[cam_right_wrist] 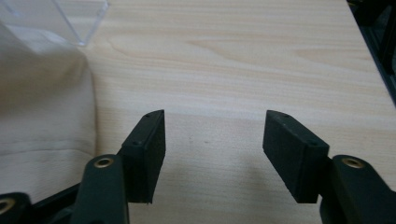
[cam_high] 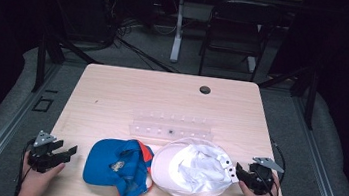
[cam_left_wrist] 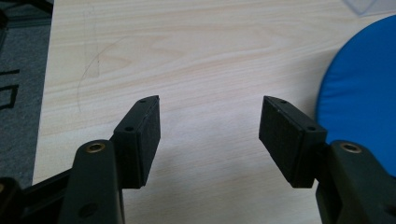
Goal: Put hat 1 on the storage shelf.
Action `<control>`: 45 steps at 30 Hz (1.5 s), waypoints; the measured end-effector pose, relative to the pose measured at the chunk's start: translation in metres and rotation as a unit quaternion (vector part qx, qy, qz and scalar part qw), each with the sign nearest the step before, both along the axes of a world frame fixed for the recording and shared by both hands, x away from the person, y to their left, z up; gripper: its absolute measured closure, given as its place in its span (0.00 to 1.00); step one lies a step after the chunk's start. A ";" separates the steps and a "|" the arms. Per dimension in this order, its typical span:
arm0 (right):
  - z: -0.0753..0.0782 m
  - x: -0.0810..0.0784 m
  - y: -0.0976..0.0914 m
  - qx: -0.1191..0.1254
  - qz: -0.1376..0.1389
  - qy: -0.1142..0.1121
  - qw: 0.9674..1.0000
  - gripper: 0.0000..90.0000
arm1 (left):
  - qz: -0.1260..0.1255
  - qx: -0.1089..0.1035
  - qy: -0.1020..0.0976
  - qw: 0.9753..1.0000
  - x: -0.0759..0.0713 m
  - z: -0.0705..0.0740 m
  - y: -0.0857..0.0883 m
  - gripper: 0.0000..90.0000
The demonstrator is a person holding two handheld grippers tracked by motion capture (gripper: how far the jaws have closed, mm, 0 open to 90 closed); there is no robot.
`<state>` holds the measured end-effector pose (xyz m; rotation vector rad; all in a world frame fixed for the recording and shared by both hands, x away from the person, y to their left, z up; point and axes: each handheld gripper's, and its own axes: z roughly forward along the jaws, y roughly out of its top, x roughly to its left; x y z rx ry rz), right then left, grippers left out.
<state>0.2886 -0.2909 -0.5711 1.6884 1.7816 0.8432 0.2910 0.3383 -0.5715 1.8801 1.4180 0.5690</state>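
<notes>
Two caps on the near table edge, both grippers wide open and empty.
Blue cap [cam_high: 116, 167] near centre-left, touching white cap [cam_high: 193, 170] on its right; clear plastic rack [cam_high: 171, 128] just beyond them. Left gripper [cam_high: 69, 152] left of blue cap, right gripper [cam_high: 240, 172] beside the white cap's right edge, jaws spread over bare table [cam_high: 162, 96], nothing held.

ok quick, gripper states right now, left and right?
Left gripper: open, nothing between the jaws, just bare table beside the blue cap.
Right gripper: open, holding nothing, next to the white cap.
</notes>
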 end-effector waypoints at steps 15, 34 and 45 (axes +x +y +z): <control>0.020 -0.016 0.003 -0.007 -0.005 -0.013 1.000 0.49 | -0.017 0.016 -0.005 1.000 -0.008 0.013 -0.009 0.49; 0.069 -0.020 -0.003 0.097 0.015 0.032 0.995 0.59 | -0.035 0.004 -0.015 0.999 -0.007 0.013 -0.015 0.59; 0.089 -0.009 0.001 0.099 0.037 0.066 0.992 0.57 | -0.047 0.021 -0.005 0.999 -0.007 0.013 -0.019 0.58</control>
